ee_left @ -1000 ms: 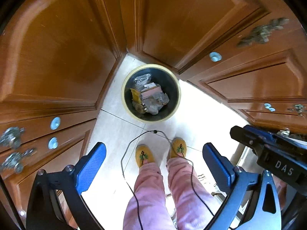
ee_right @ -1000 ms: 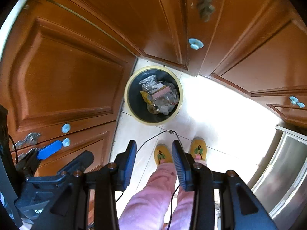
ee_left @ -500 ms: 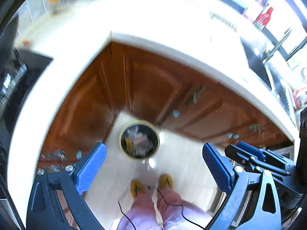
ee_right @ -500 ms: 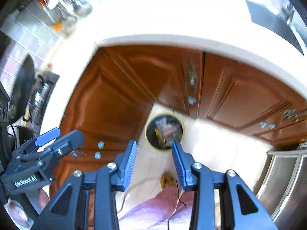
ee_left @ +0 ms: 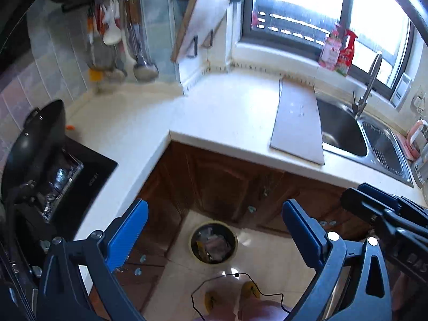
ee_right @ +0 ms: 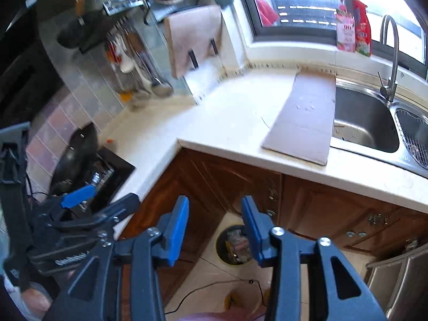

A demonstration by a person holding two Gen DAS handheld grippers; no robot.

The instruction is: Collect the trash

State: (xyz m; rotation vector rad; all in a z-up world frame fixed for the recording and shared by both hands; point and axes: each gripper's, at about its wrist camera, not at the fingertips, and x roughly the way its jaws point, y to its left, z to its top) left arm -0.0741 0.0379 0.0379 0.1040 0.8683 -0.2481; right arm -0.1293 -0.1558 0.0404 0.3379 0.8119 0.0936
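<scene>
A: Trash sits already in the round yellow-rimmed black bin point(ee_left: 213, 246) on the tiled floor, in the corner where the brown wooden cabinets point(ee_left: 230, 184) meet. Some collecting looks done.

B: And the grippers?

A: Both empty. The left gripper point(ee_left: 214, 227) has its blue fingers spread wide; the right gripper point(ee_right: 215, 230) is parted more narrowly, pinching nothing.

B: What's left?

A: Hard to judge. A small orange scrap point(ee_left: 70, 127) lies on the white countertop point(ee_left: 219, 112) near the black wok point(ee_left: 34, 139), and pale crumbs dot the flat grey board point(ee_left: 297, 123) beside the steel sink point(ee_left: 342, 131).

B: Bin contents?

A: Too small and blurred to name. The right gripper's finger covers part of the bin.
</scene>
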